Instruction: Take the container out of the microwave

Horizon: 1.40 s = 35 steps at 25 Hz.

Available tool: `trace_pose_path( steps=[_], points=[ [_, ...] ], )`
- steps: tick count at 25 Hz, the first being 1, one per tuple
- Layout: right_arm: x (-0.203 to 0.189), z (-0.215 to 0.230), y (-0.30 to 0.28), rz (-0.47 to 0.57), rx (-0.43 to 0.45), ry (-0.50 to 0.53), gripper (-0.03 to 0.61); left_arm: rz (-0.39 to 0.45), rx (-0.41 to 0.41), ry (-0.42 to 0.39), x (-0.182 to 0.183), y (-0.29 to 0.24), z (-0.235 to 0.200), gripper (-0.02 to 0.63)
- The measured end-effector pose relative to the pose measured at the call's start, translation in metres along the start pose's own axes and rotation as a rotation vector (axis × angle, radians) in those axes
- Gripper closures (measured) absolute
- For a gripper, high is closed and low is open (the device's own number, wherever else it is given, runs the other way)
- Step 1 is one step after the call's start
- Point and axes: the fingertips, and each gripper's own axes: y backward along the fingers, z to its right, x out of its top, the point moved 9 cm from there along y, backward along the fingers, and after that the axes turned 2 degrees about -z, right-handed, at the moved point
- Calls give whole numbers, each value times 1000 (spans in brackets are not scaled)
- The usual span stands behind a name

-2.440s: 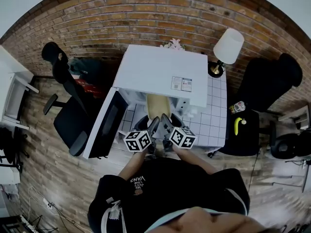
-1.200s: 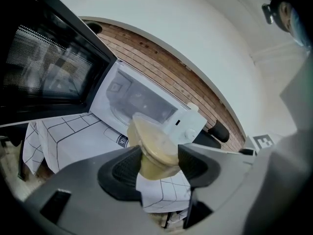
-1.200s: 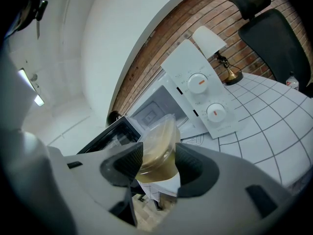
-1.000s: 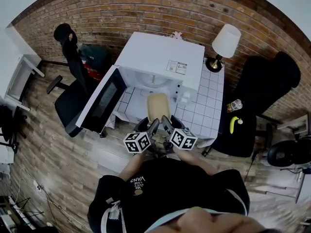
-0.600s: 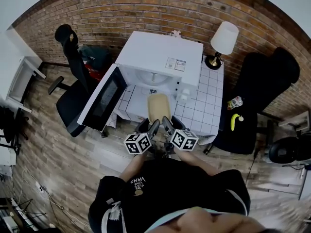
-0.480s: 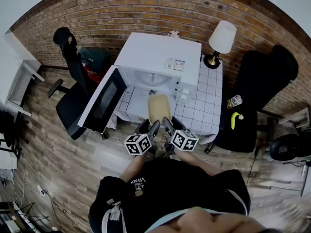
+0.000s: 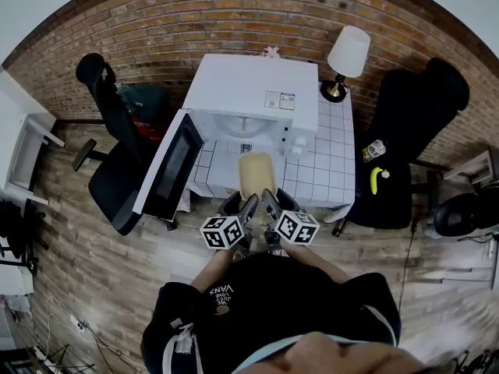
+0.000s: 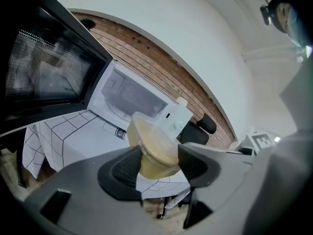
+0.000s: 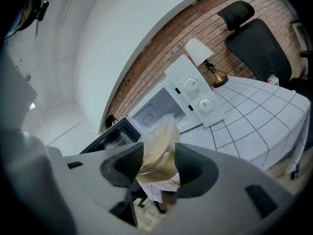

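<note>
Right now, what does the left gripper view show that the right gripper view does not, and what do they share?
Only the left gripper view: a marker cube at its right edge. Only the right gripper view: the lamp and a small bottle. Both: the container clamped between the jaws, the open microwave and the checked tablecloth.

I saw a lamp (image 7: 348,51) at the table's (image 7: 334,160) far right corner and a banana (image 7: 380,179) on a black chair (image 7: 396,210).
</note>
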Motion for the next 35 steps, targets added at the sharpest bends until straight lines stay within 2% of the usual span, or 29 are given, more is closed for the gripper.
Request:
trace_pose_path(
  steps=[35],
  points=[
    [-36,-29,22,109,-183,-62,388,-136,-167,-51,2,17,-19,373]
  ],
)
